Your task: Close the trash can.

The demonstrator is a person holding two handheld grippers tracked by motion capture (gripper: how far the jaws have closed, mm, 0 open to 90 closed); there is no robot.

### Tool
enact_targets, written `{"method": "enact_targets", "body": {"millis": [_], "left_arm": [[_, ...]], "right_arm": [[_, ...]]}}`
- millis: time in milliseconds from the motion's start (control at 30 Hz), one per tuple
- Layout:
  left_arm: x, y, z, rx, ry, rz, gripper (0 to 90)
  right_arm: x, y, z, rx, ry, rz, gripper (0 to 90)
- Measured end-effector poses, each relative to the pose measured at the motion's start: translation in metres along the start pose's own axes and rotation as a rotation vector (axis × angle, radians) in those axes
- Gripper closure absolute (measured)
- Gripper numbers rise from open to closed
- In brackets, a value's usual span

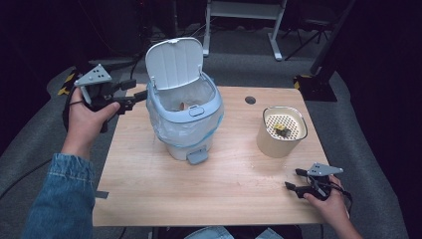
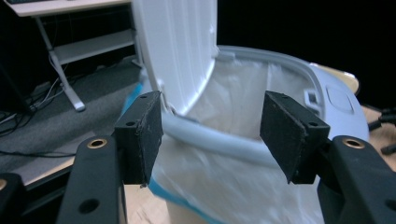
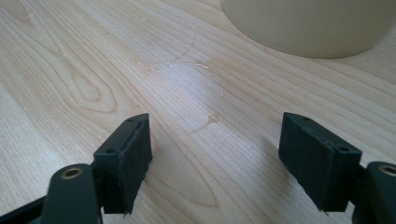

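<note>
High view: upright bin (image 1: pixel 185 119), lid (image 1: pixel 174 62) raised, seemingly rearward; both tools gape, empty.

High view: a fixed camera above the near edge of the light wooden table (image 1: pixel 164 189) looks forward and down, taking in the whole tabletop and the dark floor beyond. Left gripper view: a camera close behind the left gripper (image 2: pixel 212 133) faces the white lidded bin lined with a clear plastic bag (image 2: pixel 243 154), at close range; the high view shares this bin (image 1: pixel 184 112). Right gripper view: low over the tabletop (image 3: pixel 93 70), facing the cream round container (image 3: pixel 303 25), shared with the high view (image 1: pixel 281 132).
</note>
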State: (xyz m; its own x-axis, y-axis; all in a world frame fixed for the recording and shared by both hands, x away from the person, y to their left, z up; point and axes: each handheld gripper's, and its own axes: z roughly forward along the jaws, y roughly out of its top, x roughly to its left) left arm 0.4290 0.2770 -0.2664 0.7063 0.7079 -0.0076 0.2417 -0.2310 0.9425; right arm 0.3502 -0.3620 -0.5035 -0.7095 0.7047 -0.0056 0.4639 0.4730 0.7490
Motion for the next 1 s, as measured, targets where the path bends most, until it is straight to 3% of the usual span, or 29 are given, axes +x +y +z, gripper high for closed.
{"method": "enact_targets", "body": {"millis": [200,500,767,1000], "left_arm": [[0.012,0.020,0.010,0.009,-0.038,0.037,42.5],[0.029,0.038,0.020,-0.006,0.010,-0.021,41.6],[0.027,0.050,0.027,-0.074,-0.027,-0.050,40.3],[0.018,0.059,0.030,-0.056,-0.057,-0.031,40.0]], "right_arm": [[0.000,0.000,0.000,0.000,0.000,-0.001,25.8],[0.000,0.000,0.000,0.001,0.000,0.001,25.8],[0.000,0.000,0.000,0.001,0.002,0.001,25.6],[0.000,0.000,0.000,0.000,0.005,-0.003,25.5]]}}
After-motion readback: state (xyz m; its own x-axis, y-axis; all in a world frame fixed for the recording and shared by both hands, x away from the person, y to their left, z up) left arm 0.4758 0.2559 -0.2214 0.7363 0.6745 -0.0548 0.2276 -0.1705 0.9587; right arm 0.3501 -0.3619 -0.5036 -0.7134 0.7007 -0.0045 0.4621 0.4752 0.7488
